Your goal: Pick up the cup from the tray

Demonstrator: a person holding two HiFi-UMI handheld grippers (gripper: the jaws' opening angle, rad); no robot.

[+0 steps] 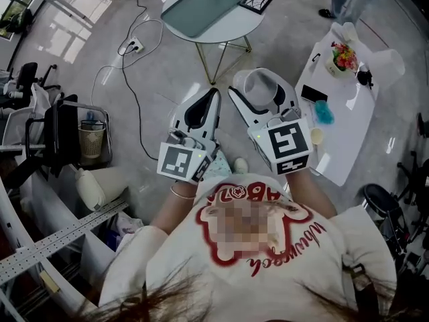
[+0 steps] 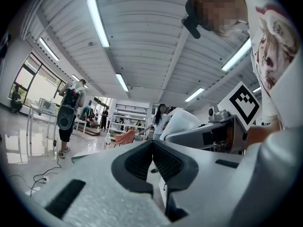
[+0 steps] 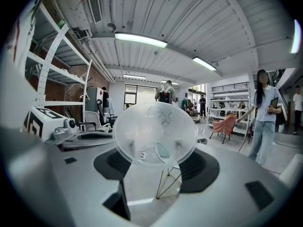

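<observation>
A clear plastic cup point(image 1: 260, 86) is held up in the air between the jaws of my right gripper point(image 1: 258, 91), which is shut on it. In the right gripper view the cup point(image 3: 155, 134) fills the middle, its mouth facing the camera, tipped on its side. My left gripper point(image 1: 213, 96) hovers beside it at the same height, its jaws shut with nothing between them. From the left gripper view, the cup point(image 2: 182, 121) shows to the right of that gripper's tips point(image 2: 152, 148). The teal tray point(image 1: 201, 9) lies bare on a round white table point(image 1: 249, 24) ahead.
A long white table point(image 1: 348, 113) at the right carries flowers point(image 1: 343, 56), a phone and a blue object. A power strip point(image 1: 129, 45) and cables lie on the floor at the left. A basket point(image 1: 92, 139) and dark chair stand further left. People stand in the background.
</observation>
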